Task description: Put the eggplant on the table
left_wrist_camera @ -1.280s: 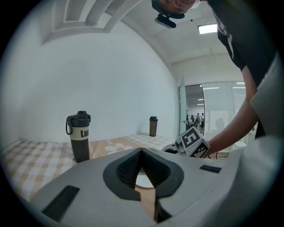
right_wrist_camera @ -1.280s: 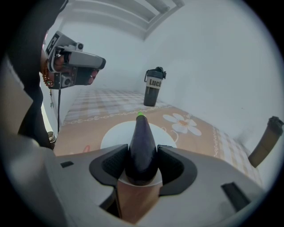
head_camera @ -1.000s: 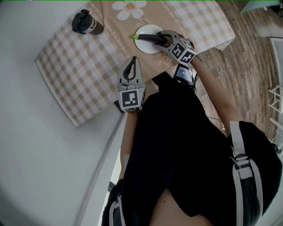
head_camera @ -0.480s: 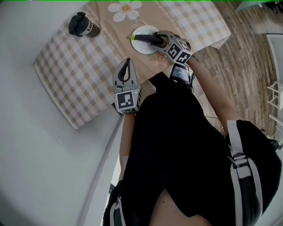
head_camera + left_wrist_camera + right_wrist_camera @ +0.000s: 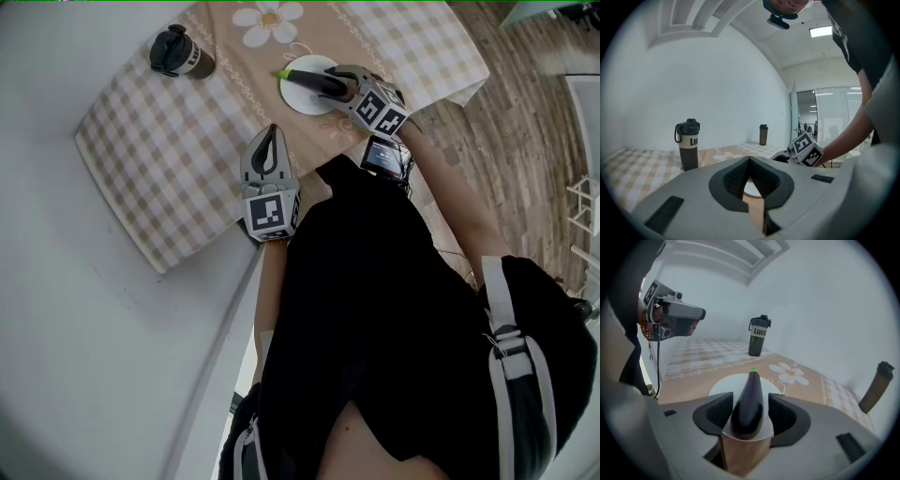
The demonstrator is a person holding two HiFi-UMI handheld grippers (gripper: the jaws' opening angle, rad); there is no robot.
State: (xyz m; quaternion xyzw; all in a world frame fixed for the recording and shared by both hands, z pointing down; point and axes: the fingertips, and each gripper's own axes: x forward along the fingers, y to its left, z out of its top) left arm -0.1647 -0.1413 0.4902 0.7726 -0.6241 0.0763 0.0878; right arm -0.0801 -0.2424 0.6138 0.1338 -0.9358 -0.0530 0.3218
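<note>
A dark purple eggplant (image 5: pixel 306 76) (image 5: pixel 749 401) with a green tip lies on a white plate (image 5: pixel 293 97) (image 5: pixel 723 384) on the checked tablecloth (image 5: pixel 187 141). My right gripper (image 5: pixel 328 82) (image 5: pixel 749 414) is down at the plate with the eggplant between its jaws. The jaws are opening, and a thin gap shows beside the right pad. My left gripper (image 5: pixel 272 133) (image 5: pixel 749 161) hovers over the table's near edge, to the left of the plate, shut with nothing in it. From the left gripper view the right gripper's marker cube (image 5: pixel 806 150) is seen.
A dark bottle with a pale band (image 5: pixel 181 52) (image 5: pixel 688 143) (image 5: pixel 758 342) stands at the table's far left corner. A second dark bottle (image 5: pixel 763 134) (image 5: pixel 874 387) stands by the wall. A daisy print (image 5: pixel 272 21) lies beyond the plate. Wooden floor (image 5: pixel 525 141) is at the right.
The head view has shifted slightly. Both grippers stay where they were and the eggplant stays on the plate.
</note>
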